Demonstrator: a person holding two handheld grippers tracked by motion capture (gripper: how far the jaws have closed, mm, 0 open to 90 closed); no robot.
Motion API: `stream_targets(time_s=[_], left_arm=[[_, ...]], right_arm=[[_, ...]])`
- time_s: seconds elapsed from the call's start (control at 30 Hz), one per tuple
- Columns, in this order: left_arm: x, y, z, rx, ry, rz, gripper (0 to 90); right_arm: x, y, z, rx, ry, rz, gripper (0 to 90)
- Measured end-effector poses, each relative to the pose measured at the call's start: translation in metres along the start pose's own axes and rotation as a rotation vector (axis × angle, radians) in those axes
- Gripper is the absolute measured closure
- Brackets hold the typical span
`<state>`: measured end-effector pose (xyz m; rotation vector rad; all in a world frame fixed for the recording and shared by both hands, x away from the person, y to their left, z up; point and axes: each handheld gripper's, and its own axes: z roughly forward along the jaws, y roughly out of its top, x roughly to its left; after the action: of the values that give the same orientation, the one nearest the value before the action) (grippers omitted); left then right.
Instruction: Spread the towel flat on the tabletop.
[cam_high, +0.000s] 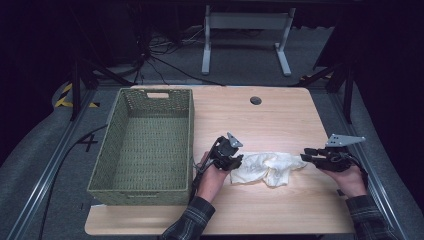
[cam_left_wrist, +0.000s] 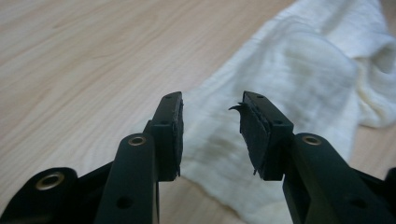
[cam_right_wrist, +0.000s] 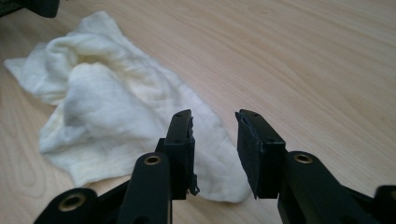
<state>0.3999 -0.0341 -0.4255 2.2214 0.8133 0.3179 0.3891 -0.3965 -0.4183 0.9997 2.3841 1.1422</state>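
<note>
A cream cloth (cam_high: 264, 168) lies crumpled on the wooden table (cam_high: 280, 115), in the near half, between the two grippers and to the right of a green woven basket (cam_high: 145, 145) that sits at the table's left side. In the high view the left gripper (cam_high: 235, 162) rests at the cloth's left end, its tips right at the edge of the fabric, held by a hand (cam_high: 212, 177) in a plaid sleeve (cam_high: 192, 220). The right gripper (cam_high: 306, 156) lies at the cloth's right end, tips touching or just short of the thin corner that stretches toward it; from above I cannot tell which. In the left gripper view the jaws stand partly open with a clear gap, and the cloth (cam_left_wrist: 289, 93) lies flat on the table below and beyond them; nothing is pinched between the pads (cam_left_wrist: 173, 135), and one pad has a frayed edge. In the right gripper view the jaws are likewise parted with empty space between them, the cloth (cam_right_wrist: 107, 112) spreading out to the left and under the left jaw, its near corner lying on the table just below the tips. Neither gripper has hold of the cloth. A round hole (cam_high: 256, 100) marks the far part of the table.
</note>
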Motion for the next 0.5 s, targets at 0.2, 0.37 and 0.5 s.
stream_targets(time_s=[0.2,0.37,0.5], left_arm=[[-0.012,-0.003,-0.007,0.022,-0.056,0.059,59.8],[-0.020,-0.013,-0.011,0.039,-0.089,0.100,58.8],[-0.029,-0.024,-0.011,0.070,-0.104,0.144,56.6]], right_arm=[[0.022,-0.001,0.003,0.019,0.053,-0.038,65.3],[0.036,-0.002,0.005,0.035,0.091,-0.048,65.4],[0.047,-0.006,0.003,0.043,0.122,-0.057,65.4]])
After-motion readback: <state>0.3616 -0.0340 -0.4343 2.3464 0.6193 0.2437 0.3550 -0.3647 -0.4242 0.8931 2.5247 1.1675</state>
